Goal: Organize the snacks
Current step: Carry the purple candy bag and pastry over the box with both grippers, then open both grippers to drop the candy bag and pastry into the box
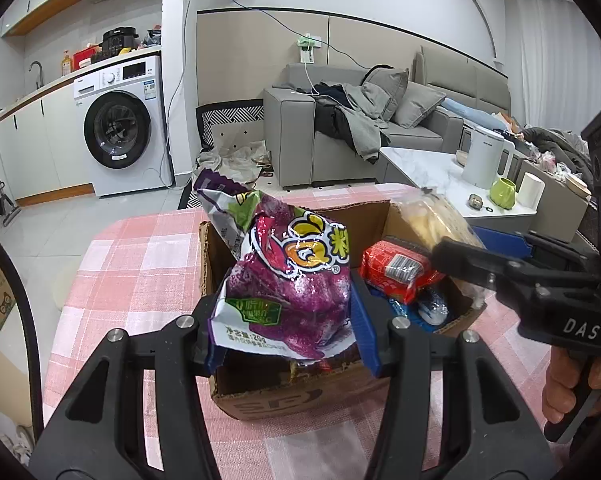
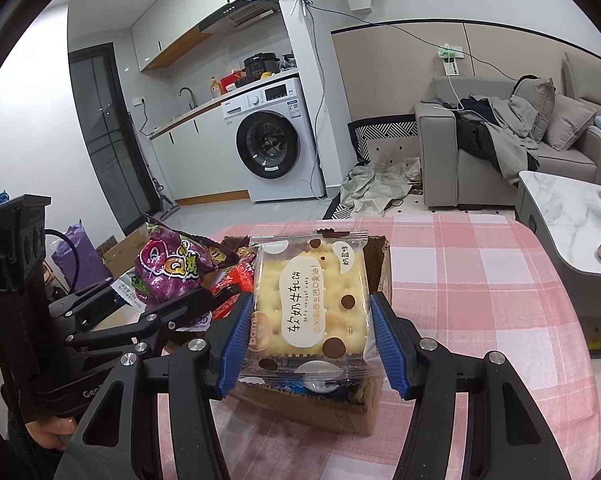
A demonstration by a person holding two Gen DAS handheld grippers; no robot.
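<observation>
Left gripper [image 1: 288, 320] pinching purple snack bag [image 1: 288, 280], held over cardboard box [image 1: 300, 396]. Right gripper [image 2: 306, 344] clamped on nougat cracker pack [image 2: 308, 304], above the box at 3 o'clock. Red pack [image 1: 396, 270] and blue packs already inside. Looks mid-task: two snacks not yet dropped. Beyond, pink checked surface [image 1: 140, 256].

A table [image 1: 140, 256] with a pink checked cloth fills the lower frame; an open cardboard box [image 1: 300, 392], seemingly snack-filled, sits at its center.
</observation>
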